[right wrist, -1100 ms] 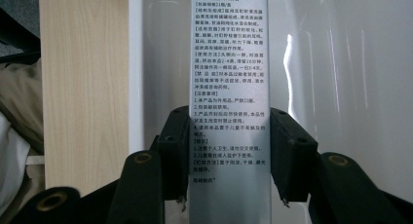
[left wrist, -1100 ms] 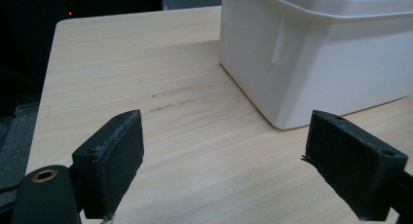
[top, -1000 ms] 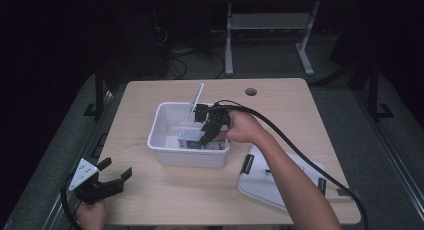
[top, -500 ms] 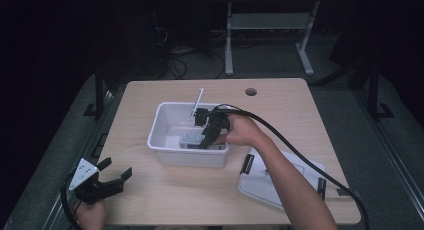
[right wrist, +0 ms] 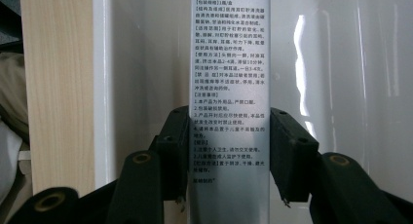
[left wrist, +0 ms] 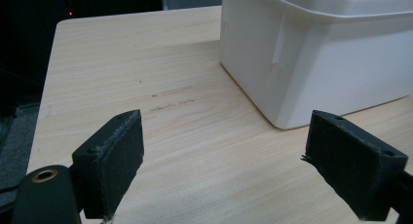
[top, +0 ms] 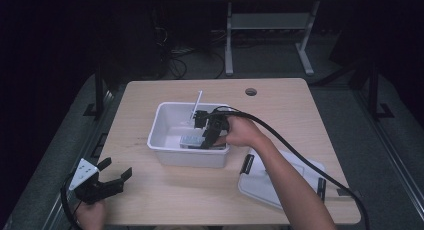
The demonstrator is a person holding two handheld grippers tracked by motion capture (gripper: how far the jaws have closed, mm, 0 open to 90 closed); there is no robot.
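Taking the white plastic tub in the middle of the wooden table as the landmark, the left gripper sits well to the tub's left and nearer the person, over the table's near-left corner, held by a hand at the table's edge. Its jaws stand wide apart with nothing between them; in the left gripper view they frame bare tabletop, with the tub's outer wall ahead and to the right.

Inside the tub, the right gripper reaches down toward the near wall, the right hand behind it just over the tub's right rim. In the right gripper view its jaws are clamped on both sides of a slim silver box printed with black Chinese text, which runs lengthwise away from the camera over the tub's white floor. A thin white stick leans against the tub's far wall.

To the right of the tub and nearer the person, a clear lid with black clips lies flat on the table, under the right forearm.
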